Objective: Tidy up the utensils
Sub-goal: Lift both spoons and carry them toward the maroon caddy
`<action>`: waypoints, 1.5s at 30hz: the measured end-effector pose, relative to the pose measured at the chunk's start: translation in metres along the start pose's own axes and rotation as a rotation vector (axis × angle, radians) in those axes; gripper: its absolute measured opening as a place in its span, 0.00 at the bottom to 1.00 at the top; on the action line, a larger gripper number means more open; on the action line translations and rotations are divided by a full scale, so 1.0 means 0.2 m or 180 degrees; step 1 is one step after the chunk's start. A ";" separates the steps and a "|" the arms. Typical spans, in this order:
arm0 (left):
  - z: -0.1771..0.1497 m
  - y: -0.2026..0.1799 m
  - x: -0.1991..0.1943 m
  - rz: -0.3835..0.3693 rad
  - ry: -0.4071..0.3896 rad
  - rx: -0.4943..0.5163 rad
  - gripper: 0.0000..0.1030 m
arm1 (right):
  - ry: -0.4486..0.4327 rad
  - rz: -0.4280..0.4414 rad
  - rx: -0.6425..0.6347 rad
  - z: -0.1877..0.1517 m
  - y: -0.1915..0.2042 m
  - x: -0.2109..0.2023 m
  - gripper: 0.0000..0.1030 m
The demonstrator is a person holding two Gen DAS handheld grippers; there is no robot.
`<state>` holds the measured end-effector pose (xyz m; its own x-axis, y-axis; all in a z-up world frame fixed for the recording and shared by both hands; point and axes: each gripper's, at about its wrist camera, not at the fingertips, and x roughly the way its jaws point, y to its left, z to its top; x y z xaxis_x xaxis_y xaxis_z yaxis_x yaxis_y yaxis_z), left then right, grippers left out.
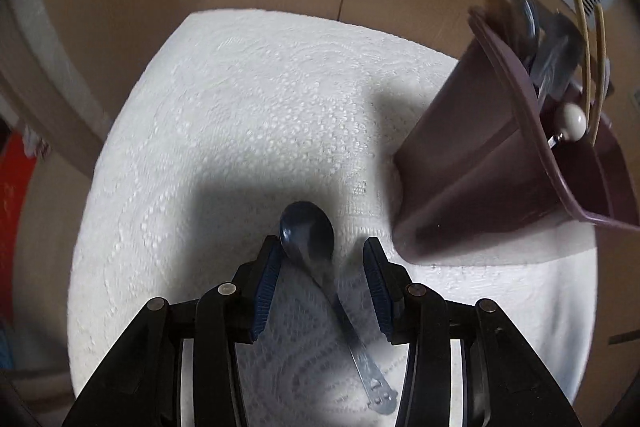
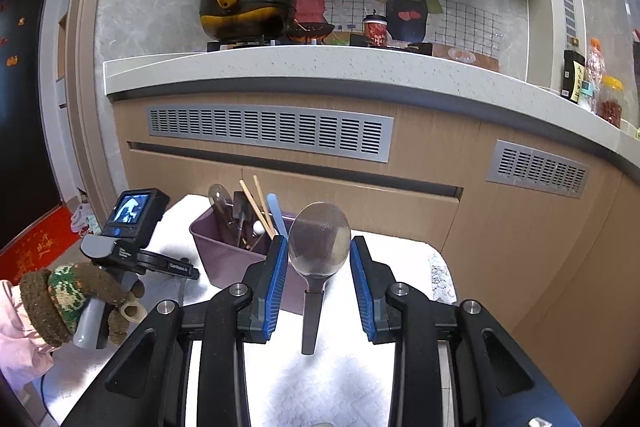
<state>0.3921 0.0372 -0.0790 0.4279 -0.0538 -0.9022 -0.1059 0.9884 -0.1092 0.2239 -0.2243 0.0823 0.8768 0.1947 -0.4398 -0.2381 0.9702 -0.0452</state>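
Observation:
In the left wrist view a metal spoon (image 1: pixel 306 231) lies on the white paper towel (image 1: pixel 240 107), its handle running back toward the camera. My left gripper (image 1: pixel 321 242) points down over it, open, with the spoon's bowl between the fingers and close to the left pad. A mauve bin (image 1: pixel 480 179) with several utensils stands to the right. In the right wrist view my right gripper (image 2: pixel 319 245) is shut on the bowl of a large grey spoon (image 2: pixel 320 235), whose dark handle hangs toward the camera. The mauve bin (image 2: pixel 224 259) sits just behind and to the left.
Chopsticks (image 2: pixel 256 207), spoons and a pale spatula stick up out of the bin. A gloved hand (image 2: pixel 76 295) holds the other gripper at the left. Wooden cabinet fronts (image 2: pixel 360 211) stand right behind the towel-covered table. A stove with pots sits on the counter above.

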 end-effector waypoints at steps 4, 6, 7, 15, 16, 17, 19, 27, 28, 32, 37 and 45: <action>-0.02 -0.03 -0.01 0.0126 -0.0151 0.0333 0.31 | 0.0022 0.0018 0.0022 -0.01 -0.01 0.00 0.28; -0.08 -0.03 -0.03 0.0108 -0.0250 0.0498 0.29 | 0.0031 0.0028 0.0029 -0.02 -0.01 0.00 0.28; -0.12 -0.02 -0.05 0.0078 -0.0283 0.0559 0.29 | 0.0036 0.0032 0.0035 -0.02 -0.01 0.00 0.28; -0.56 -0.12 -0.23 -0.0144 -0.0454 0.1292 0.28 | 0.0054 0.0036 0.0030 -0.02 -0.01 -0.01 0.28; -0.59 -0.14 -0.24 -0.0122 -0.0457 0.1362 0.29 | 0.0060 0.0038 0.0014 -0.02 0.01 -0.01 0.28; -0.60 -0.14 -0.25 -0.0080 -0.0457 0.1370 0.29 | 0.0065 0.0046 0.0001 -0.02 0.02 -0.01 0.28; -0.57 -0.14 -0.24 -0.0114 -0.0344 0.1213 0.31 | 0.0077 0.0058 -0.0032 -0.02 0.04 -0.01 0.28; -0.49 -0.14 -0.19 -0.0091 -0.0156 0.0621 0.36 | 0.0094 0.0071 -0.0130 -0.06 0.11 0.00 0.28; -0.50 -0.16 -0.20 -0.0048 -0.0197 0.0622 0.36 | 0.0099 0.0066 -0.0134 -0.07 0.12 0.00 0.28; -0.59 -0.17 -0.25 -0.0076 -0.0430 0.0691 0.27 | 0.0113 0.0052 -0.0110 -0.11 0.12 0.00 0.28; -0.73 -0.12 -0.38 -0.0350 -0.0707 0.0651 0.27 | 0.0307 0.0186 0.0052 -0.20 0.09 0.02 0.28; -0.84 -0.14 -0.67 -0.0662 -0.1204 0.0787 0.27 | 0.0506 0.0232 0.0231 -0.31 0.05 0.04 0.28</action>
<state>0.1867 -0.0080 -0.0245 0.7179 -0.2433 -0.6522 0.2127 0.9688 -0.1272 0.2024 -0.2227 0.0233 0.7799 0.2452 -0.5759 -0.2627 0.9633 0.0544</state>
